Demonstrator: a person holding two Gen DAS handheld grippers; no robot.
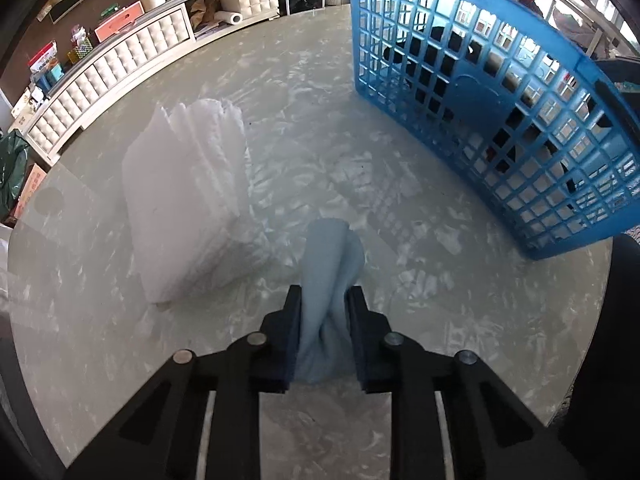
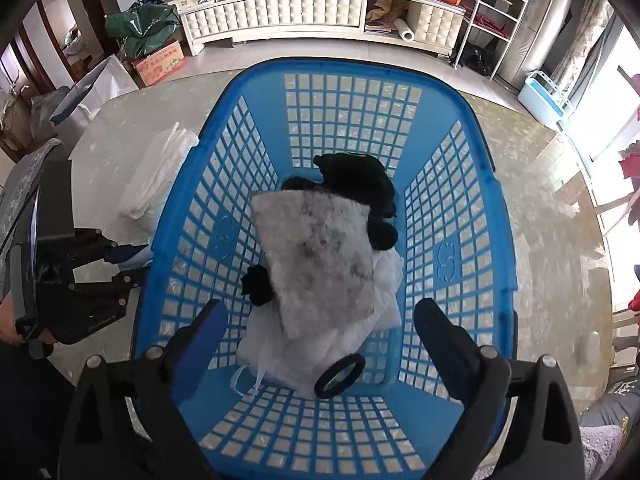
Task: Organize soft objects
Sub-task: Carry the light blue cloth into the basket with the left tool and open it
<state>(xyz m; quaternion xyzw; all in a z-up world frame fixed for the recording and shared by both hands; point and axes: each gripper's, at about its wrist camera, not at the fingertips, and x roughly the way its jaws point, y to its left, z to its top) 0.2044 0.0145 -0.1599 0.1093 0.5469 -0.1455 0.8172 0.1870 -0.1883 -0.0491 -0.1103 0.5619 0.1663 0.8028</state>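
Pale blue soft cloth (image 1: 326, 280) is sitting pinched between the two black fingers of the left gripper (image 1: 324, 300), low in the centre of the left wrist view, its free end folding upward above the fingertips. Left of it, a stack of folded white fabric (image 1: 186, 200) is lying on the glossy marbled tabletop (image 1: 300, 128), apart from the gripper, with bare surface showing between the two. Across the upper right of that frame, the blue plastic lattice laundry basket (image 1: 480, 92) is standing with its near wall just beside the cloth's side of the table, dark items showing through the holes.

From the right wrist view, the right gripper (image 2: 320, 320) is hovering over the basket's open mouth, its fingers spread wide and holding nothing. Inside, a grey mottled fluffy rectangular cloth (image 2: 320, 256) is lying on top of crumpled white fabric (image 2: 280, 352), with black soft items (image 2: 360, 188) behind it toward the far wall and a black ring (image 2: 340, 376) near the lower rim. The left gripper is showing at the frame's left edge, outside the basket's rim. The table's curved edge is running along the upper part of the frame, with floor beyond it.
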